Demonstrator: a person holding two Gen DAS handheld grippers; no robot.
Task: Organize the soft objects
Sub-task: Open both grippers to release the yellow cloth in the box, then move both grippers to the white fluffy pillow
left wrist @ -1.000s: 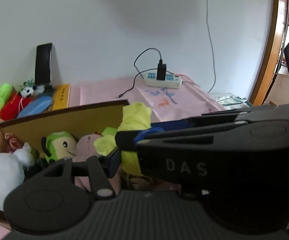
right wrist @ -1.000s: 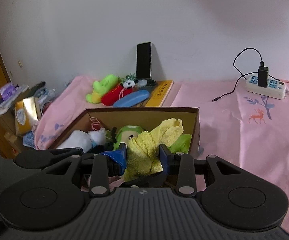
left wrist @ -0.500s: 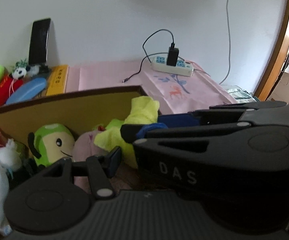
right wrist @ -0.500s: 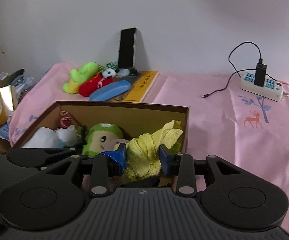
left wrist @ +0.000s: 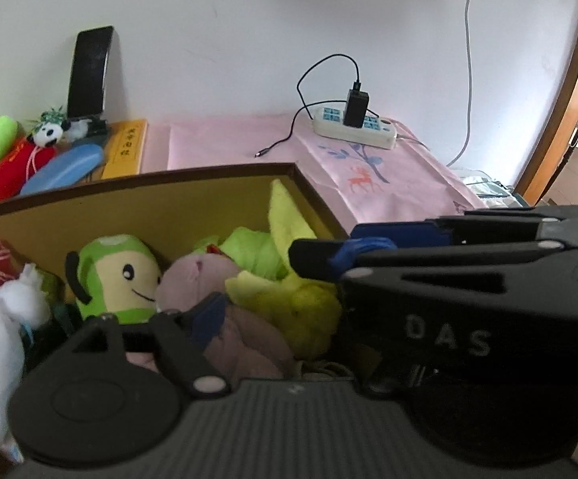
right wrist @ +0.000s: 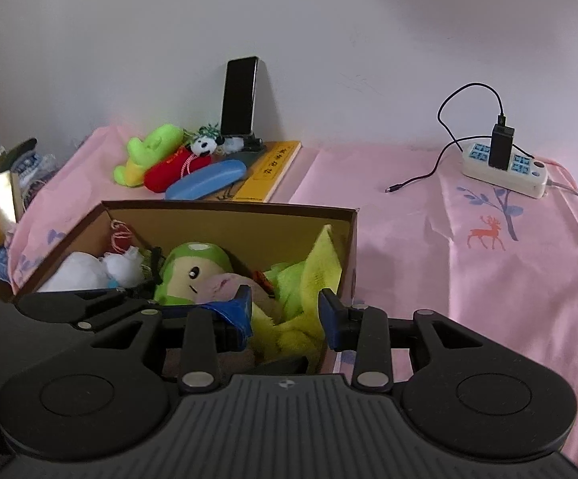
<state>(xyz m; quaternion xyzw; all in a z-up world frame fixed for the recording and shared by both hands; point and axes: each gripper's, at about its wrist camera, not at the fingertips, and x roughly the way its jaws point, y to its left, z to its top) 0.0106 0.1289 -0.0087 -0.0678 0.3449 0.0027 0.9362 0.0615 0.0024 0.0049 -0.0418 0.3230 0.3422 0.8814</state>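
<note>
Soft toys are piled into the cardboard box (right wrist: 225, 221) sitting on the pink cloth (right wrist: 428, 247). Inside, from left to right in the right wrist view, a white plush (right wrist: 77, 275), a green smiley plush (right wrist: 193, 267), a pinkish plush (right wrist: 225, 285) and a yellow towel (right wrist: 312, 275) can be made out, with the towel crammed into the box's right corner and one tip poking up against the wall.

The right gripper (right wrist: 285, 313) is seen hanging over the near edge of the box with its blue-tipped fingers (right wrist: 237, 307) spread wide; the towel lies between and below them, but nothing is pinched. The left gripper (left wrist: 281, 279) is only partly visible: one blue tip rests near the pinkish plush, while the other side is blocked by the right gripper's black body, so how wide it's open can't really be told.

Outside the box, by the wall, a lime green plush (right wrist: 149, 151), a red plush (right wrist: 173, 169), a little panda (right wrist: 205, 143) and a blue case (right wrist: 205, 179) are bunched together next to a yellow book (right wrist: 269, 169). A phone (right wrist: 239, 95) is propped upright behind them. A power strip (right wrist: 504, 169) with a black charger plugged in is off to the right on the cloth.
</note>
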